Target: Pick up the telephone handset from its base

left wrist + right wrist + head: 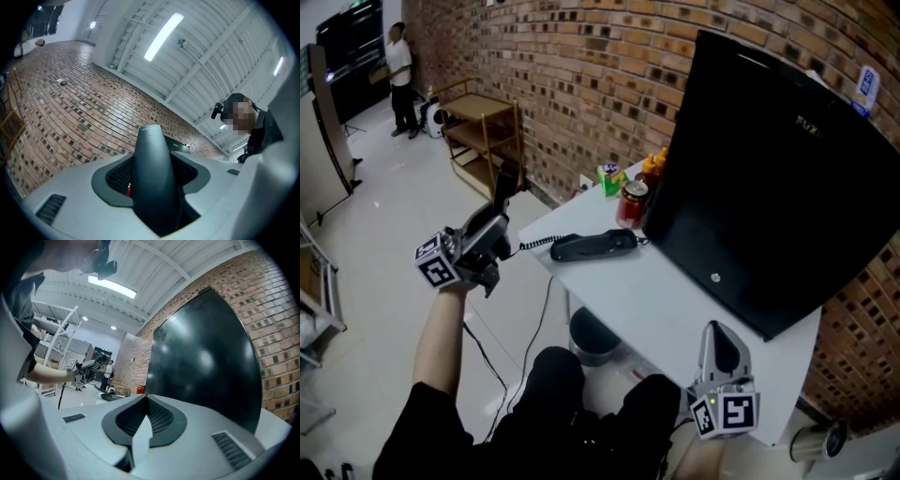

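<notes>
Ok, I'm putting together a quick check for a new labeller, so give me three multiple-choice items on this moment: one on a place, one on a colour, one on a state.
1. Where is the telephone base?
A. On the white table, in front of the monitor
B. On the floor
C. On the wooden shelf

2. What colour is the can beside the monitor?
A. Blue
B. Red
C. White

3. What state is the handset in?
A. Lying on its base
B. Gripped in the left gripper, off the base
C. Gripped in the right gripper

Answers:
1 A: the telephone base lies on the white table by the monitor.
2 B: the can is red.
3 B: the left gripper holds the handset out past the table's edge, with the coiled cord running back to the base.
</notes>
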A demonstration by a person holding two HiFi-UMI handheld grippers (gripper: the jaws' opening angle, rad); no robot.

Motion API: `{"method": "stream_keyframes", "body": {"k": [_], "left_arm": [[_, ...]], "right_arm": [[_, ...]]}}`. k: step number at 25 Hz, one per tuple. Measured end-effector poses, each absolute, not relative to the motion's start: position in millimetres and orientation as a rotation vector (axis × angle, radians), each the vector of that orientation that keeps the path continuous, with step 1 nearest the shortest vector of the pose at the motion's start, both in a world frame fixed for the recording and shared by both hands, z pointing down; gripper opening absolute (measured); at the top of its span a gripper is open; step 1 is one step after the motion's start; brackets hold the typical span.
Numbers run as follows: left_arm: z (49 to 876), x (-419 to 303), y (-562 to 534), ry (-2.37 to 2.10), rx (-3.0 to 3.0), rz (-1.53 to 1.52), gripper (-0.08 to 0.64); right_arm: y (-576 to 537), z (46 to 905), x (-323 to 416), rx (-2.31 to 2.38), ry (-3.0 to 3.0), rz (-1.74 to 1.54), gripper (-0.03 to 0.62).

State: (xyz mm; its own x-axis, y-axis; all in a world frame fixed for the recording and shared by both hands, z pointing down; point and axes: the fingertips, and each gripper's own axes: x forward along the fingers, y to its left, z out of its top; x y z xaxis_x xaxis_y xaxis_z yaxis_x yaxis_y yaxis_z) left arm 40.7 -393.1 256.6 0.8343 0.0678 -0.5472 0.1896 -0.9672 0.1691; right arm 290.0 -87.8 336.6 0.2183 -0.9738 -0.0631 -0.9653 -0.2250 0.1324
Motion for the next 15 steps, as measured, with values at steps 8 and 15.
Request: {"method": "stream_keyframes", "body": {"k": [8,15], "left_arm": [[252.6,37.1,-396.0,0.199,2.753,-0.878,0.253],[246.7,36.2,-393.5,0.218,2.751,-0.877,0.253]], "right_arm": [[-85.4,333.3,291.8,2.393,-1.91,-0.209,0.009],[-91.9,335.7,289.6,2.387,-1.919,-0.193,0.009]]}}
